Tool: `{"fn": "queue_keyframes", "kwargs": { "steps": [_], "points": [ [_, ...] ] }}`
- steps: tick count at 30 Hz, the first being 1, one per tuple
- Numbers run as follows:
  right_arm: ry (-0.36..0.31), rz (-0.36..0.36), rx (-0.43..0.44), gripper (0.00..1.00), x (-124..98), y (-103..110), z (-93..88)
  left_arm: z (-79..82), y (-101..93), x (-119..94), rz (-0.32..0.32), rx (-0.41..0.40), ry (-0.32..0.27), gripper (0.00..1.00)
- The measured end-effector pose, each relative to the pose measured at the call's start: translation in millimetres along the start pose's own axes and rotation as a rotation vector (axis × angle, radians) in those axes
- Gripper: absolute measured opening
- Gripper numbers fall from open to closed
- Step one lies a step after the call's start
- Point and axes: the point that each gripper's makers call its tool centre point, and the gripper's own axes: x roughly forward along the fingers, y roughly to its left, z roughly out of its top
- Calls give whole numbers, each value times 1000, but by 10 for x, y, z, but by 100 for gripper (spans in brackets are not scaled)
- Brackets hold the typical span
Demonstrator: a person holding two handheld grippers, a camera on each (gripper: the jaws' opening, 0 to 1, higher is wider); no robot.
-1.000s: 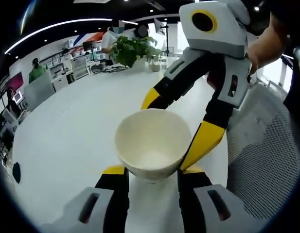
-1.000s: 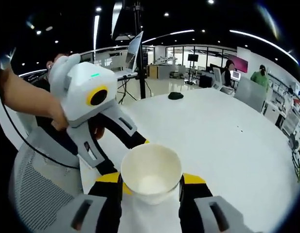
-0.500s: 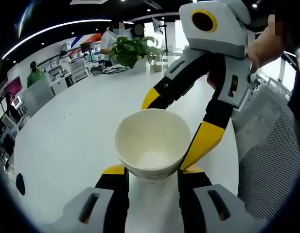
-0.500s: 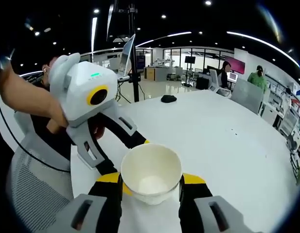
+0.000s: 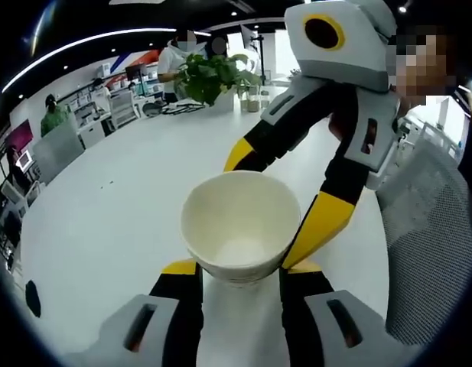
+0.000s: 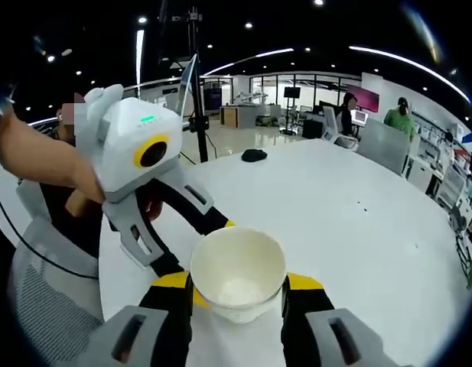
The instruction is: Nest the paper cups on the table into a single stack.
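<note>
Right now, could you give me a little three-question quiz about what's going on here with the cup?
1. True or false: the cup sits between the jaws of both the left gripper and the right gripper.
2. What does the cup hold? A) coffee B) nothing, as far as can be seen C) a spoon
3. Fill in: on the far side of the table, in the left gripper view, stands a green ____.

Key: 1. True; each gripper's yellow-tipped jaws flank it. 2. B. 3. plant.
</note>
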Motion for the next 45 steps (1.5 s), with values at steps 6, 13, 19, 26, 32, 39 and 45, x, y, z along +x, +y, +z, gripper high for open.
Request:
{"fn": "queue_keyframes", "kwargs": {
  "steps": [6, 13, 19, 26, 32, 39, 45],
  "points": [
    [3, 0, 26, 45, 46, -40, -14, -19, 15, 17, -1, -3, 10, 38],
    [14, 0, 13, 45, 64, -33, -42, -72, 57, 32, -1, -19, 12, 39],
    [-1, -26, -4, 53, -56, -30, -17, -88, 114, 5, 19, -33, -18, 50],
    [-46, -61, 5, 59, -268, 7, -69, -64, 128, -215, 62, -98, -91, 54],
    [-108, -77, 34, 66, -477, 99, -91, -84, 92, -406, 109, -124, -139, 58],
    [-138, -120, 42, 72, -729, 122, -183, -145, 22, -627, 162, -157, -195, 61],
    [-179, -178, 76, 80, -959, 133, -311, -121, -106, -840, 200, -179, -258, 63]
  ]
}}
